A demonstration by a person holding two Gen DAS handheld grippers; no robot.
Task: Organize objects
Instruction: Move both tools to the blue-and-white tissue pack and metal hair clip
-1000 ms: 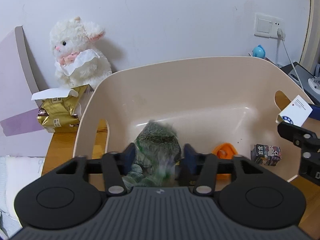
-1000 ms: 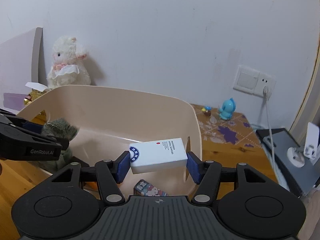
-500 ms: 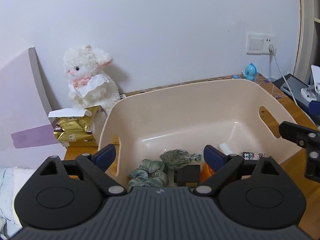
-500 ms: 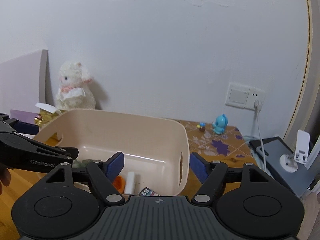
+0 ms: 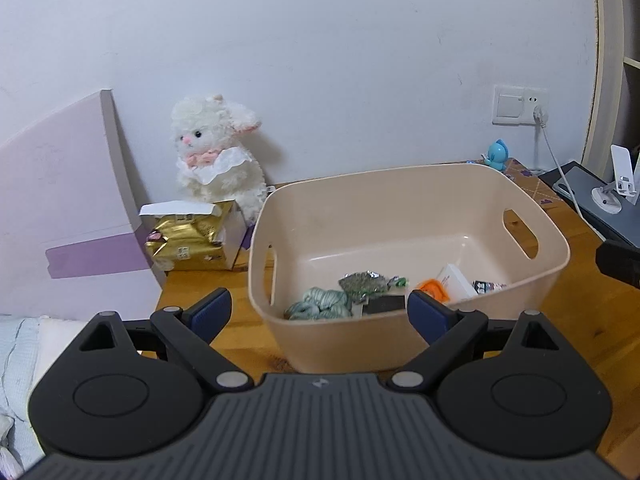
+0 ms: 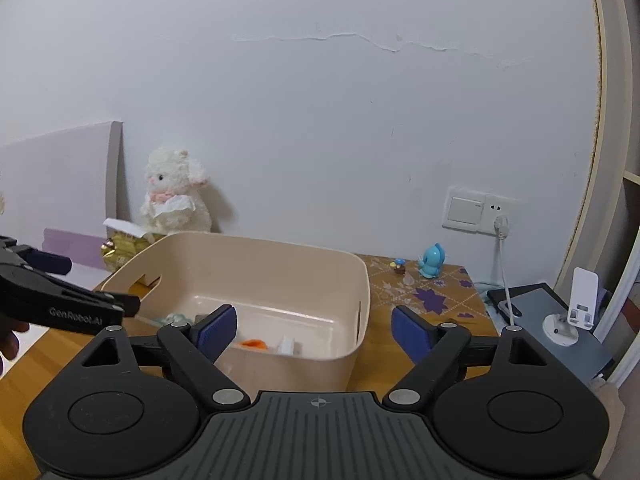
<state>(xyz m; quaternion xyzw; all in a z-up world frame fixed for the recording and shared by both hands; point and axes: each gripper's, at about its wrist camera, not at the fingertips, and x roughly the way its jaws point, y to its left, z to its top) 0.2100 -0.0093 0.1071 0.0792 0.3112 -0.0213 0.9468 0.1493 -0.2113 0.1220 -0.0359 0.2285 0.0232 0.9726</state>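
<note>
A beige plastic bin [image 5: 400, 184] [image 6: 248, 248] stands on the wooden table. Inside lie a green scrunchie [image 5: 320, 304], a grey-green pouch [image 5: 362, 282], a dark block [image 5: 384, 304], an orange piece [image 5: 432, 286] [image 6: 253, 344], a white box [image 5: 456, 282] [image 6: 287, 345] and a small printed cube [image 5: 486, 286]. My left gripper [image 5: 320, 314] is open and empty, drawn back in front of the bin's near wall. My right gripper [image 6: 314, 330] is open and empty, above the bin's near right corner.
A white plush lamb [image 5: 216, 160] and a gold packet [image 5: 188, 236] sit left of the bin by a pale board [image 5: 60, 208]. A blue figurine [image 6: 432, 260], a wall socket with cable [image 6: 480, 212], a tablet [image 6: 552, 312] and a white stand [image 6: 576, 312] are at right.
Both grippers let go: the pouch and the white box dropped into the bin. Both grippers have since pulled back and up, away from the bin, jaws open.
</note>
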